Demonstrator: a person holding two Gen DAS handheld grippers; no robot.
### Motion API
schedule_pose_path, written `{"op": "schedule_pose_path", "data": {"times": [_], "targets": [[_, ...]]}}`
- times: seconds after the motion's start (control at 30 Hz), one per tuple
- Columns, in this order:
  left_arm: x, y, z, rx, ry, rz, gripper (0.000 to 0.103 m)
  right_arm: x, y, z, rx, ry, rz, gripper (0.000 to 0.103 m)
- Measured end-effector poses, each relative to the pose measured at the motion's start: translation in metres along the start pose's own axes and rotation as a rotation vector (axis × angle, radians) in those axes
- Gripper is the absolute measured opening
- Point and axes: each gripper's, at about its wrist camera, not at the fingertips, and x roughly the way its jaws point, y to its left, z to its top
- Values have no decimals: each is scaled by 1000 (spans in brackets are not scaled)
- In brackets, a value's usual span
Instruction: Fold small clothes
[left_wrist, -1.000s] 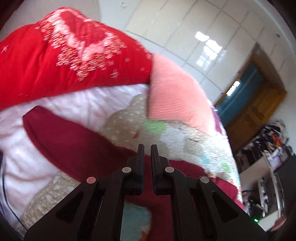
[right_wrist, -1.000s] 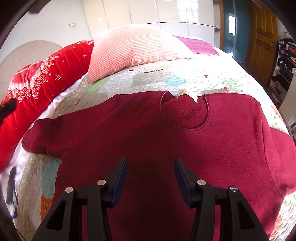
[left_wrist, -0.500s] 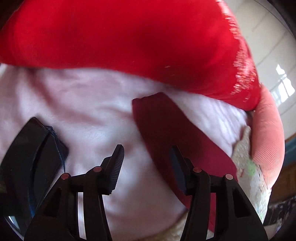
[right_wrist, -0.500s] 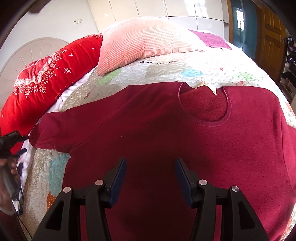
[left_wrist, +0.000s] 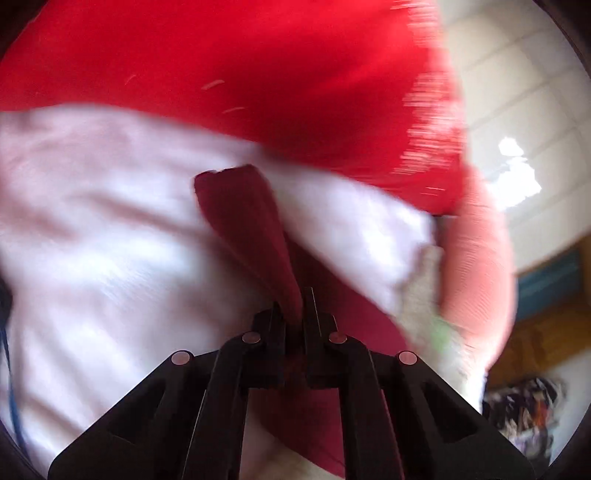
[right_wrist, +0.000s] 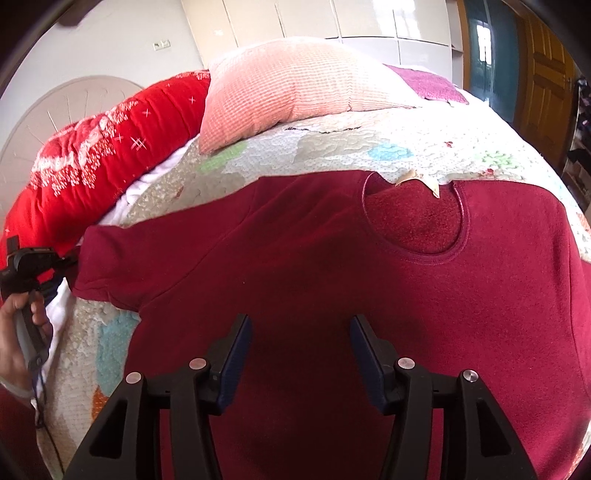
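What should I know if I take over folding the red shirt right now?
Left gripper: jaws have just closed on the sleeve of the dark red shirt, near its cuff end, over the white sheet.
Right gripper: jaws open, nothing between them, hovering over the shirt's body.
Shirt: spread flat, front up, on the patchwork quilt, neckline toward the pink pillow; the red blanket is beside the sleeve.
Done: sleeve gripped. No fold shows yet.
Left: probably bring the sleeve across the body, then fold the rest.
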Motion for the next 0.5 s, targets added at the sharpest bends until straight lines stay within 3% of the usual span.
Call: {"op": "schedule_pose_path", "data": {"times": [0.07, 0.1, 0.23, 0.3, 0.37, 0.5], "targets": [[-25, -28, -12, 97, -44, -54, 4, -9, -7, 3, 24, -23, 4, 48], [-47, -53, -25, 163, -63, -127, 4, -14, -10, 4, 33, -37, 5, 48], [-93, -132, -76, 348, -34, -345, 4, -41, -28, 13, 72, -109, -17, 48], [-96, -174, -120, 455, 27, -433, 4, -55, -41, 19, 98, -138, -44, 48], [-87, -202, -162, 544, 109, -472, 4, -65, -54, 23, 120, -150, -68, 48], [-44, -231, -248, 624, 290, -471, 5, -78, -89, 23, 171, -160, -121, 48]]}}
